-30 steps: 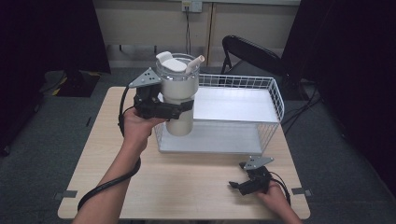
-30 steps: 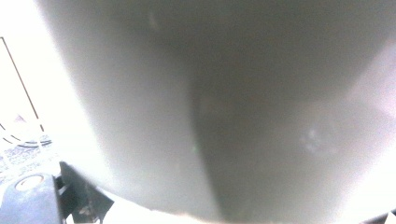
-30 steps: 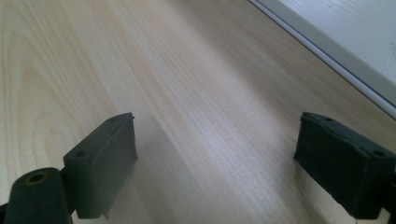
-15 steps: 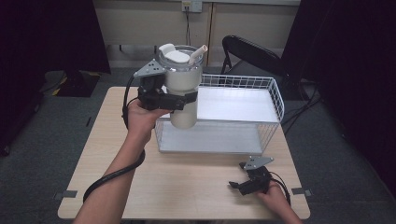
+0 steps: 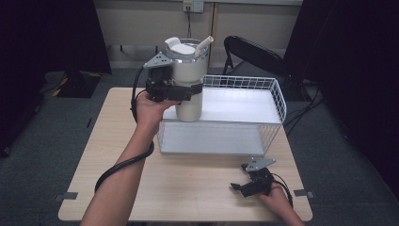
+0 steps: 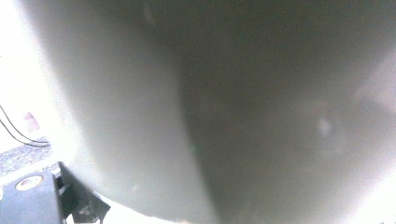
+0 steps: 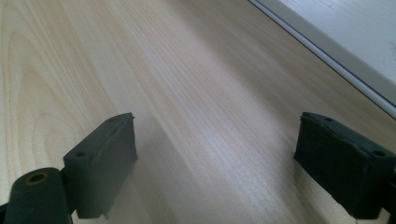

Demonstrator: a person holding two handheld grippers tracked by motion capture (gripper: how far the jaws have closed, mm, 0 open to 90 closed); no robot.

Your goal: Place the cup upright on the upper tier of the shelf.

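Pale wooden table (image 5: pixel 197 188) under the high camera, white wire basket (image 5: pixel 277 101) at its far side, and the left gripper (image 5: pixel 188 89) is clamped around a cream tumbler (image 5: pixel 189 101), upright, lifted over the basket's near left corner; its lid and straw (image 5: pixel 204 45) sit on top. Down at the table's near right edge, the right gripper (image 5: pixel 236 187) rests low, jaws wide apart on nothing

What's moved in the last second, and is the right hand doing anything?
The left gripper, still clamped on the tumbler, has carried it higher and slightly rightward, over the wire basket's rim. The right gripper has stayed open on the table.
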